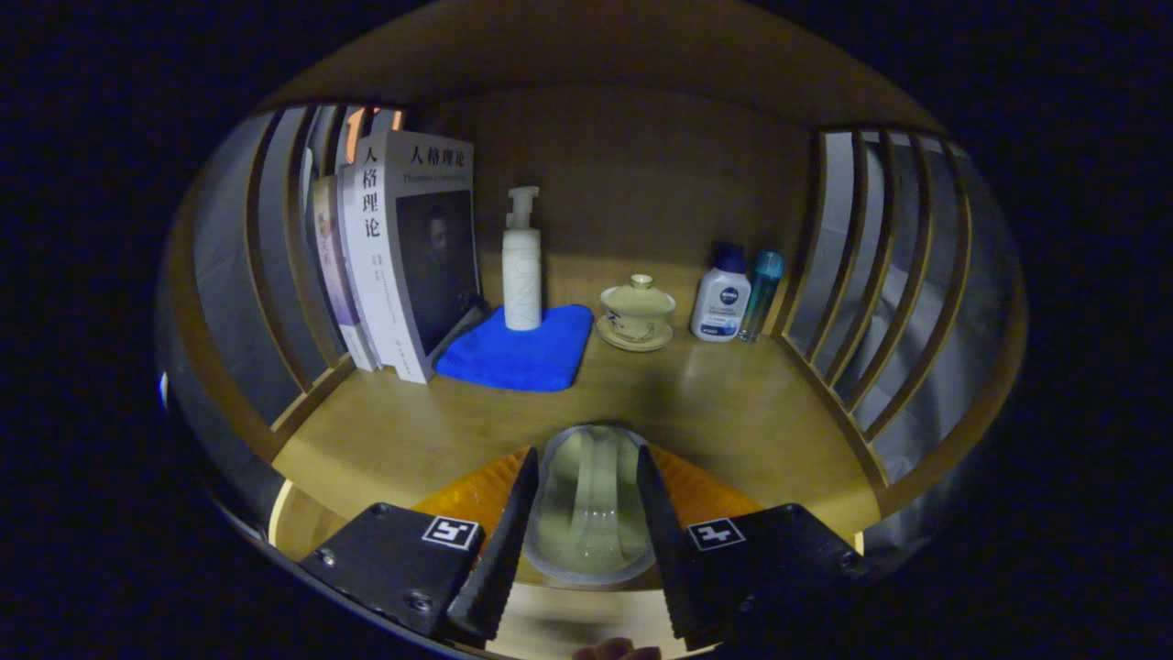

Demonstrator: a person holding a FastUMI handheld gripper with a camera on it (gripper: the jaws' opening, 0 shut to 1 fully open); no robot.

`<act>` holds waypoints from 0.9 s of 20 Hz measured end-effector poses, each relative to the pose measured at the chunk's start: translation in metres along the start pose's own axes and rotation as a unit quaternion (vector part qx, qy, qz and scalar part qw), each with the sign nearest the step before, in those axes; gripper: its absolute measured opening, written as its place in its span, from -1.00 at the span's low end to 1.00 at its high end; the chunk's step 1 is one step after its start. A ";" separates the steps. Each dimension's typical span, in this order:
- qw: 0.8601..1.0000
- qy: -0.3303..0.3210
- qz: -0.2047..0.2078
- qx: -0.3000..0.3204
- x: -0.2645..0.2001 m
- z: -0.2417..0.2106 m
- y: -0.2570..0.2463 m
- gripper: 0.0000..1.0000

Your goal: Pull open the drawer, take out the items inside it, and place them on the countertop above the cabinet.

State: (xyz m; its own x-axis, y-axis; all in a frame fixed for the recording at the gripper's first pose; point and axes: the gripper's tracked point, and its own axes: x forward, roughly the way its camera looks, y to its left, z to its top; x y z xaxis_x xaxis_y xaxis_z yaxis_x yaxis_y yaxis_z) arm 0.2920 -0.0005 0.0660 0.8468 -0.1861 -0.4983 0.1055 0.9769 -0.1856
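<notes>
Fingers clenched on a cup, one on each flank, both seemingly pressing its wall. Carried item therefore right between them, tips reaching about to its far rim. Pale, translucent, glassy-looking, smooth and rounded; long axis apparently running forward along the fingers, though exact tilt hard to tell through the distortion. Probably slippery and brittle, so worth a steady squeeze.

Directly beneath and just ahead: bare wooden countertop, matt, flat, warm-toned. Judged as the placing step for this item: straight down and slightly forward, nothing in the way on that line.

Beyond the fingers, well apart from the cup:
- ahead and left, a folded blue cloth, soft and napped, with a white pump bottle standing upright on it
- further left, books leaning against the slatted side
- ahead and a little right, a lidded ceramic teacup on its saucer
- beyond that to the right, a squat white bottle just beside a slim teal bottle

Best kept short of that back row when setting down.
</notes>
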 end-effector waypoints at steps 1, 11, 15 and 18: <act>1.000 -0.007 0.002 0.003 -0.004 0.000 0.001 0.38; 0.991 -0.128 -0.006 -0.044 -0.083 -0.021 0.001 0.93; 0.988 -0.154 0.006 -0.025 -0.110 -0.051 0.003 0.93; 0.985 -0.172 0.020 0.001 -0.139 -0.077 0.006 0.93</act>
State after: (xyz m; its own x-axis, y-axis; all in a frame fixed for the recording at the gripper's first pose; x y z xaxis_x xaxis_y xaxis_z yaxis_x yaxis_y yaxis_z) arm 0.1348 0.0234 0.0686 0.9769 -0.1009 -0.1886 0.0688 0.9831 -0.1699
